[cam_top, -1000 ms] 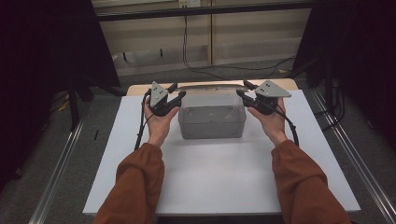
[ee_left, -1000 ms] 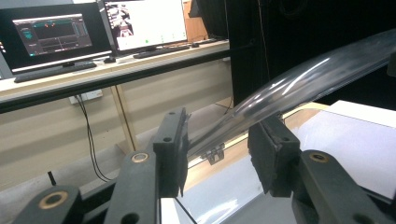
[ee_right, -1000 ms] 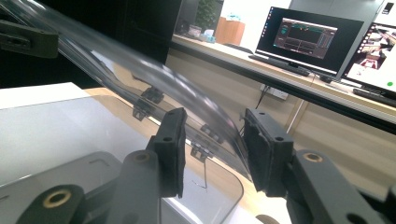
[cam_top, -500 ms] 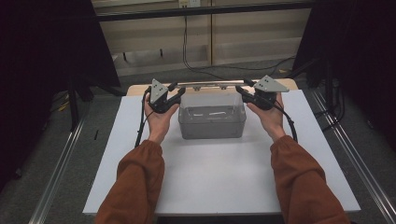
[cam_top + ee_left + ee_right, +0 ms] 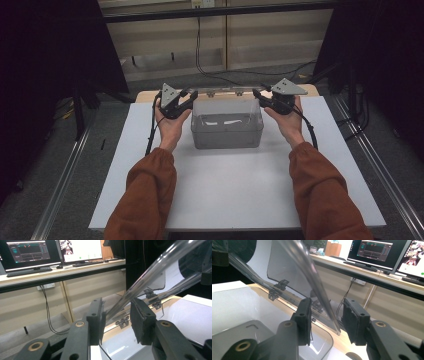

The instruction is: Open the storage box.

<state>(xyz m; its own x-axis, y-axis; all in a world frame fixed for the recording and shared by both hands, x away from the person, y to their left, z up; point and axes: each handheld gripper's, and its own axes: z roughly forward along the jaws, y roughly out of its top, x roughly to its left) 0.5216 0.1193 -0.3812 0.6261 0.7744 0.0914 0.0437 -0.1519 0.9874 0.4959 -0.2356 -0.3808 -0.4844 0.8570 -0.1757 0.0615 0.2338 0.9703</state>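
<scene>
A clear plastic box [image 5: 227,134] stands on the white tabletop [image 5: 225,195], and its hinged clear lid [image 5: 226,106] is lifted off the rim and tilted up toward the back. My left gripper [image 5: 191,98] is at the lid's left end. In the left gripper view the lid's edge [image 5: 155,267] runs down between the jaws of that gripper [image 5: 117,312], against the left pad [image 5: 100,320] and apart from the other; these jaws have just been closing. My right gripper [image 5: 258,95] is at the right end. The lid's corner [image 5: 329,320] sits between the jaws of that gripper [image 5: 326,312] with a gap; they have just closed a little.
Metal hinges [image 5: 225,92] join the lid to the box's back edge. Behind the table a low wall with cables [image 5: 200,50] and a desk with monitors [image 5: 27,251] can be seen. Dark curtains flank both sides. White tabletop lies in front of the box.
The right gripper has edged slightly toward the back with the lid's end. The left hand has kept its place.
</scene>
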